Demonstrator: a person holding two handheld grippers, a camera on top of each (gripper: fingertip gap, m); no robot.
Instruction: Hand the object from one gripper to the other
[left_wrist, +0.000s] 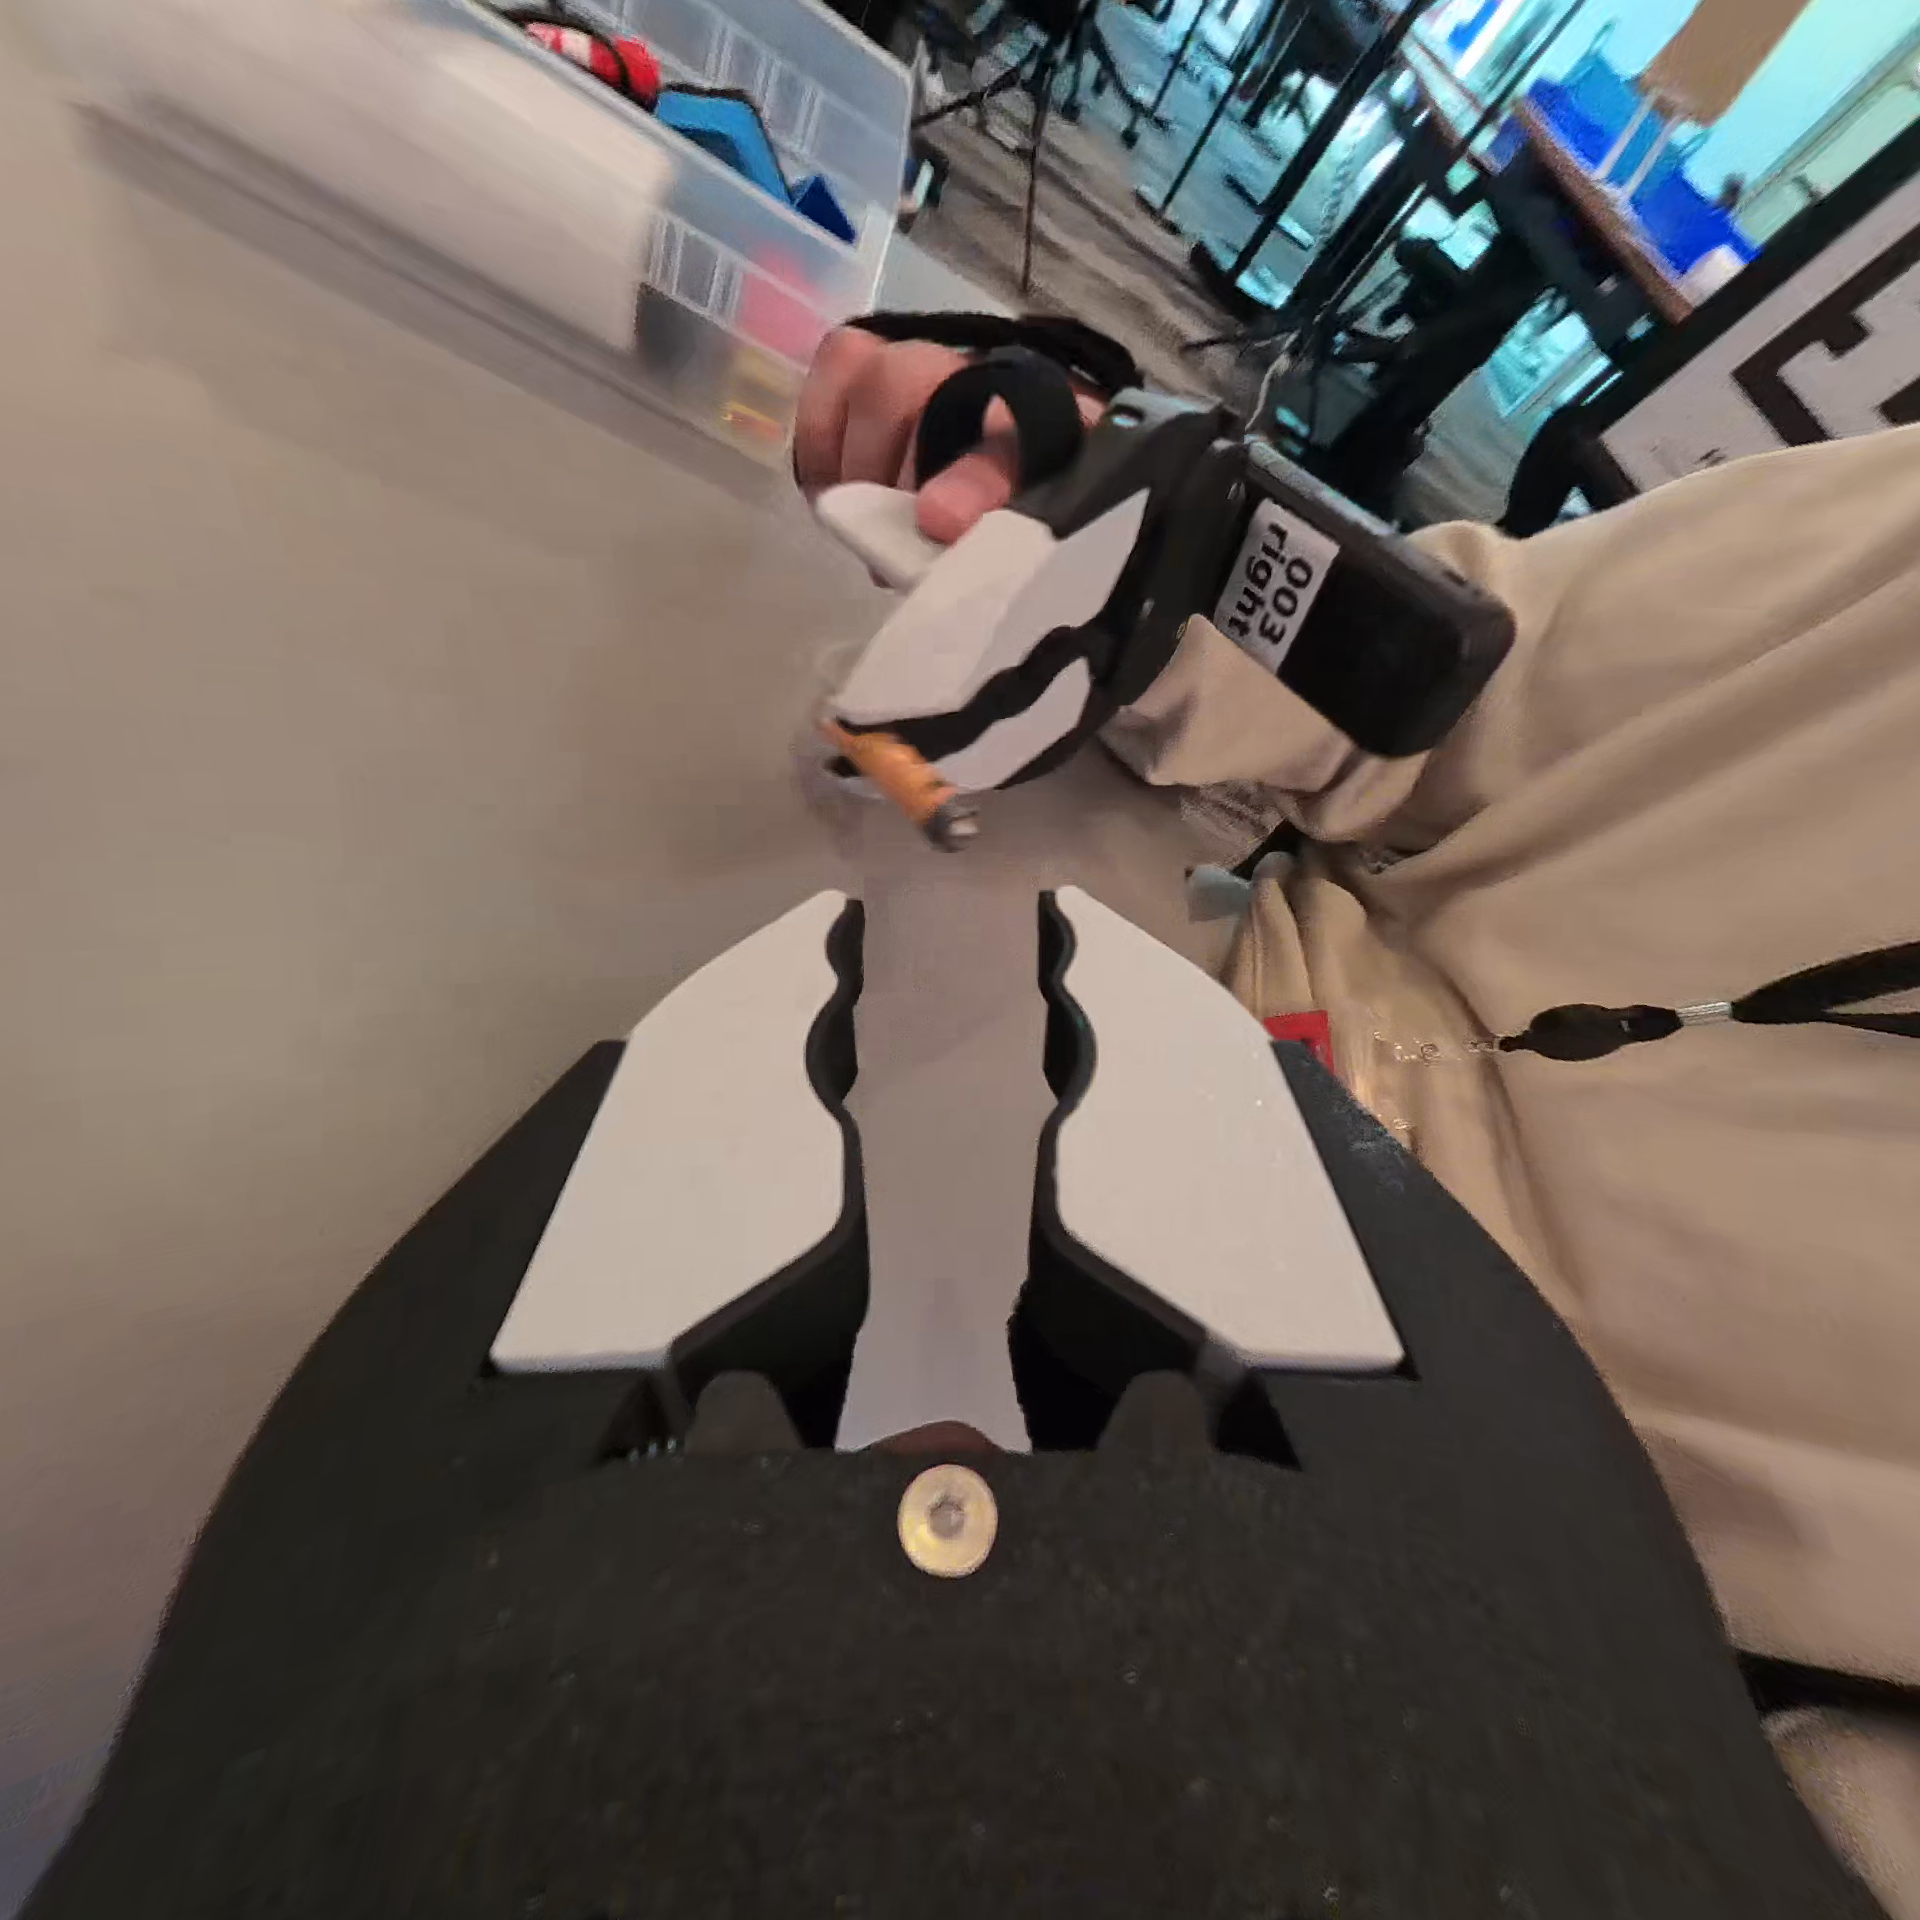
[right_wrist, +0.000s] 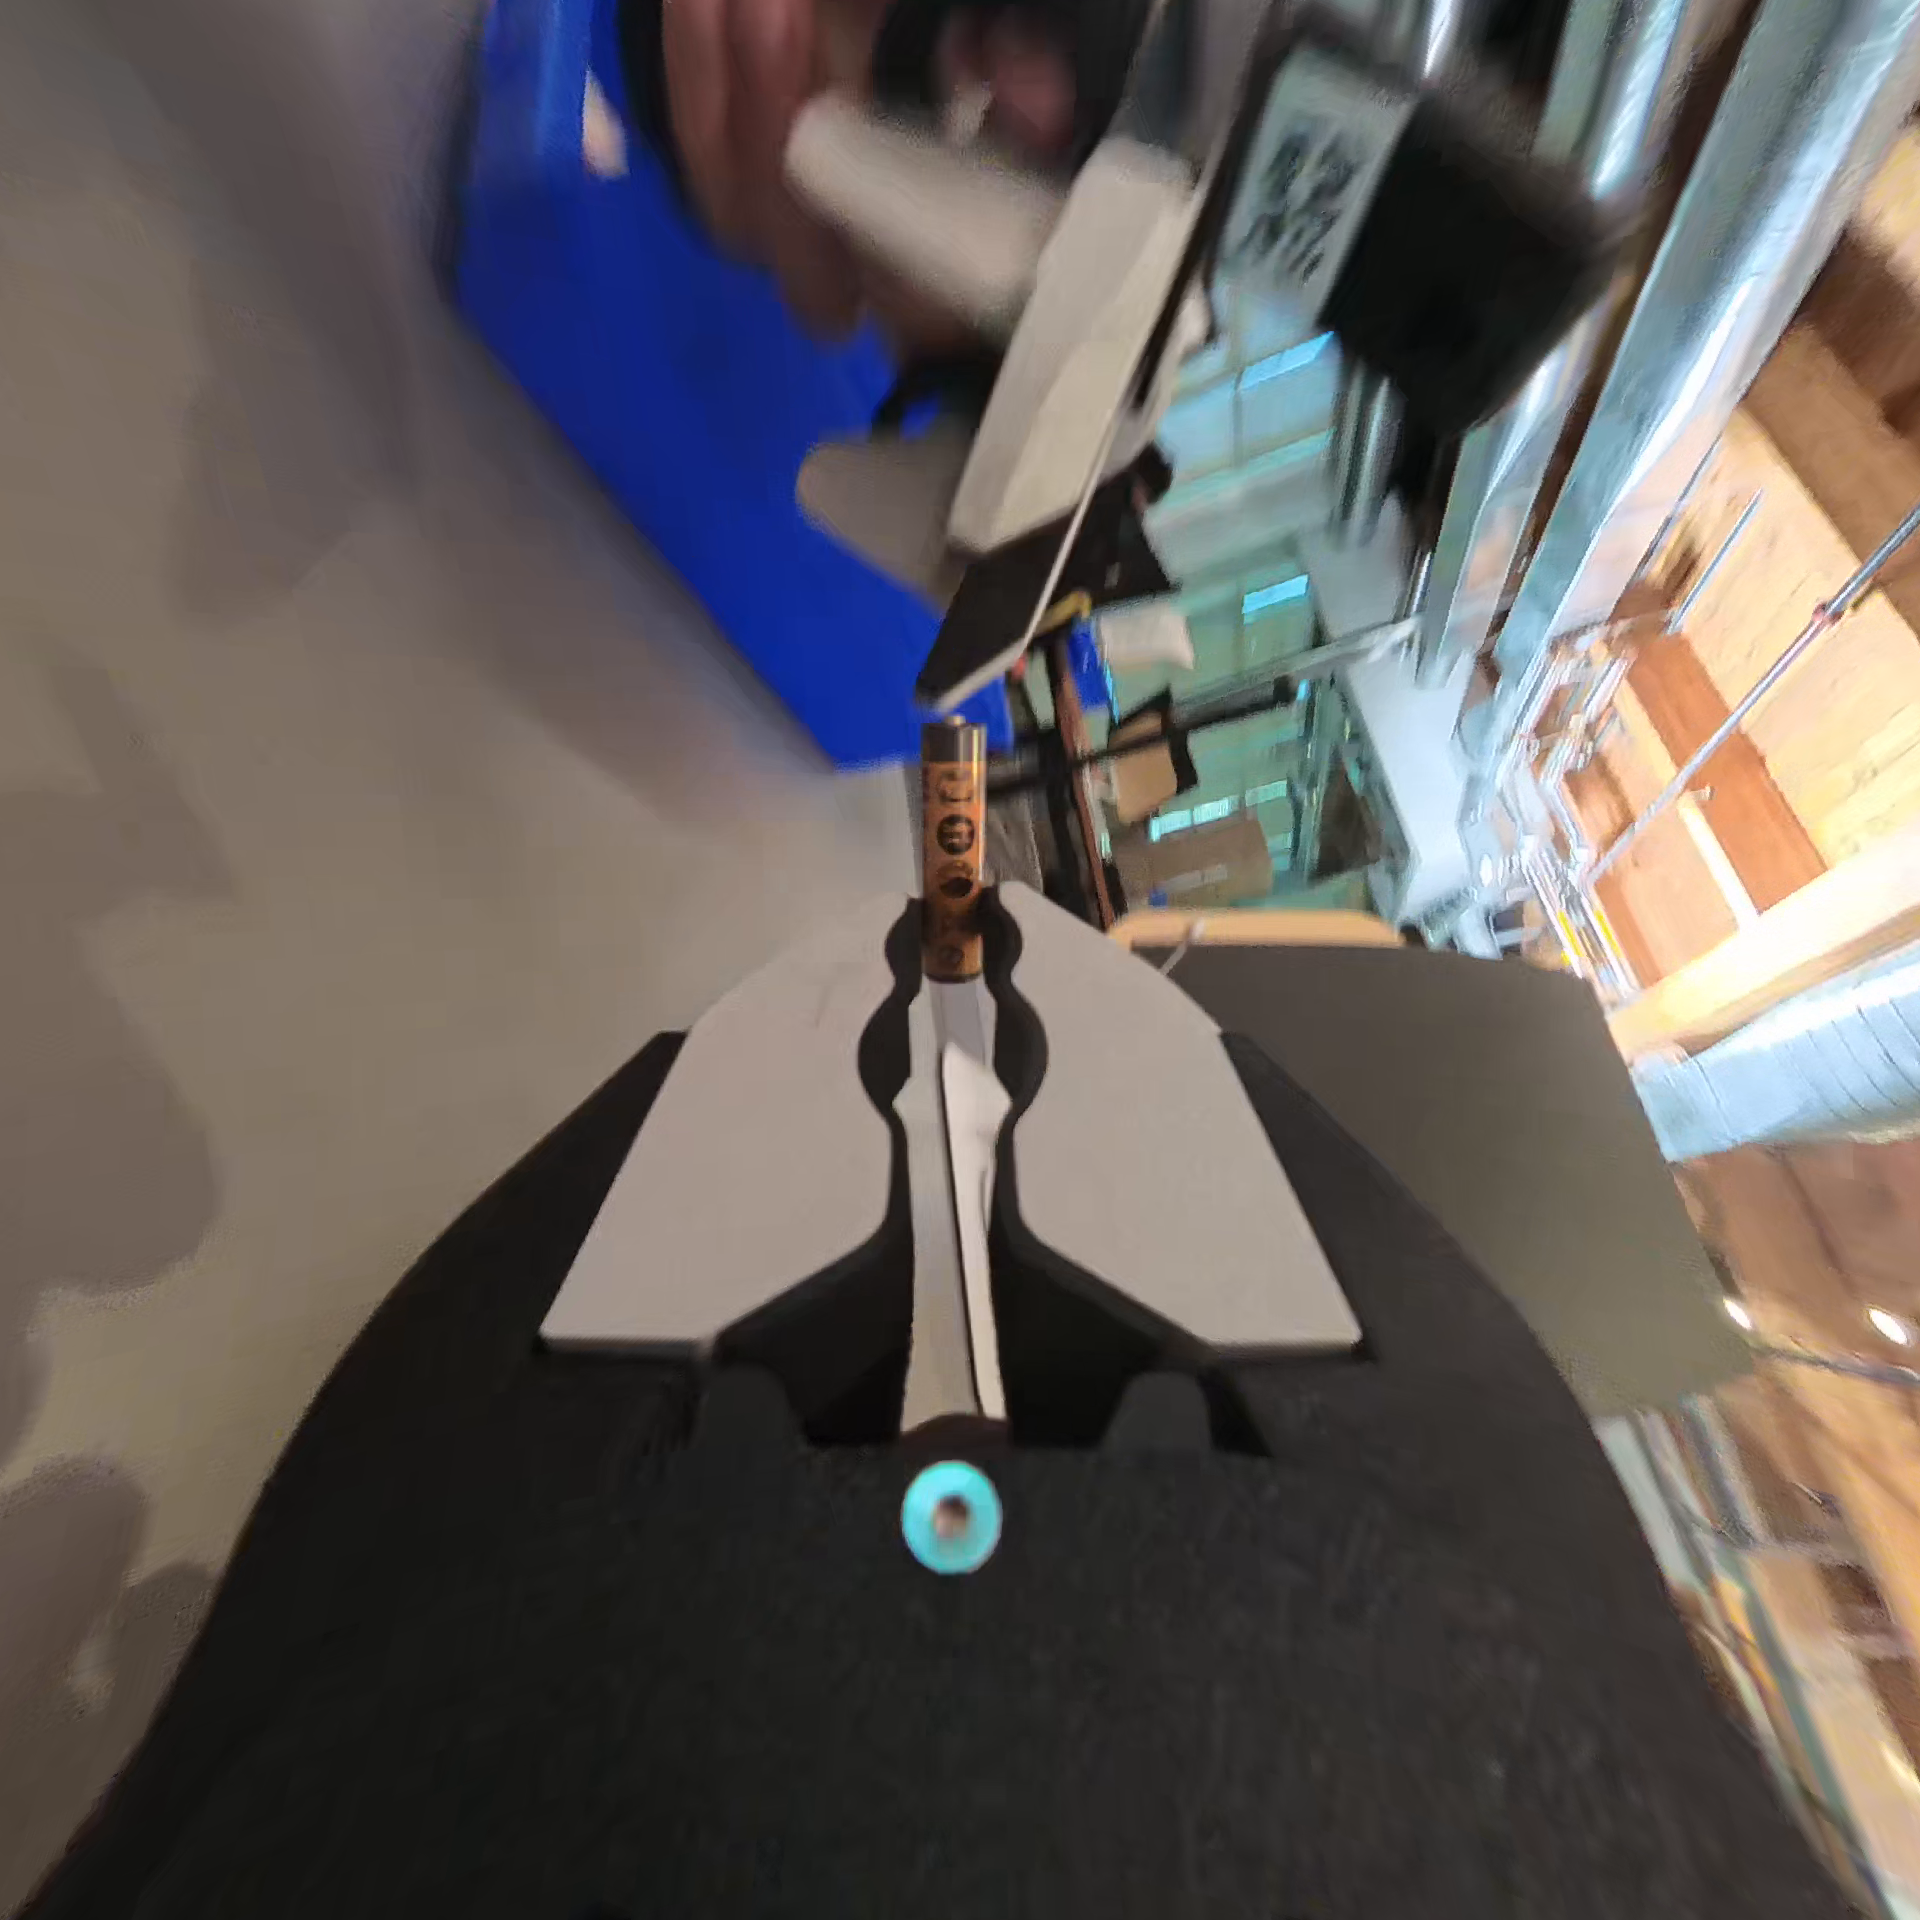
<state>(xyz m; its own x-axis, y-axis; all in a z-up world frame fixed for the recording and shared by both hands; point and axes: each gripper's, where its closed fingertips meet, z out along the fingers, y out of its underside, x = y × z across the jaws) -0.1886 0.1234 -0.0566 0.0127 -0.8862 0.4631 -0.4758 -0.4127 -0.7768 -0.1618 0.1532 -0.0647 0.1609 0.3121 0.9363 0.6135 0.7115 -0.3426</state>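
A: Where is the battery (right_wrist: 951, 852)?
B: Centre of the right wrist view, its lower end clamped at the tips of the right gripper (right_wrist: 953, 935), the rest sticking out beyond them.
A: And the left gripper (left_wrist: 949, 906)?
B: Fingers (left_wrist: 717, 1143) spread apart, holding nothing, over a pale beige surface (left_wrist: 312, 831).
A: The room?
B: Clear plastic bin (left_wrist: 769, 187) upper left, dark desk frames (left_wrist: 1351, 156) along the top, blurred.
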